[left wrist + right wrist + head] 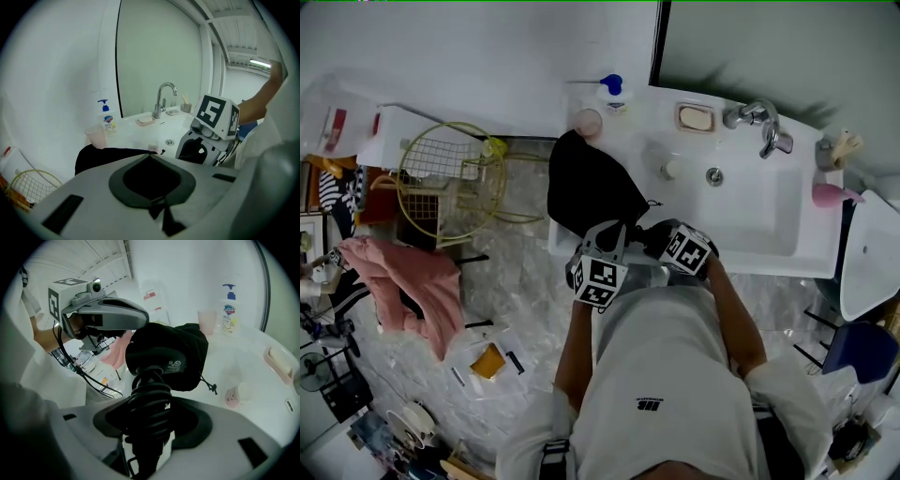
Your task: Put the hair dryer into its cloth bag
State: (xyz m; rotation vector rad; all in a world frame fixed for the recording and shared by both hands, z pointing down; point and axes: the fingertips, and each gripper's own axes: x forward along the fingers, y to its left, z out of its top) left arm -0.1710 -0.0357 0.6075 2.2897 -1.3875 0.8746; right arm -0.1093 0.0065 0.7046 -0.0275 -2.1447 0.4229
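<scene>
The right gripper [149,437], clamped on the cord-wrapped handle of the hair dryer [161,359], aims its long axis head-first at the mouth of the cloth bag [193,345] on the sink's [750,211] left front corner, while the nearer left gripper [150,180], jaws together, pinches the bag's rim.

Basin [759,216] open at right (cup [588,122], soap bottle [614,94] crowd left corner).

Cloth bag [586,192] is laid on the left end of the sink [806,262]. Cup [588,122] and soap bottle [612,94] are set behind it, by the wall. Soap dish [695,118] is placed left of the tap [759,122]. Hair dryer [161,357] is held at the bag's mouth by the right gripper [149,423]. Wire basket [450,178] is stood on the floor, left of the sink.
</scene>
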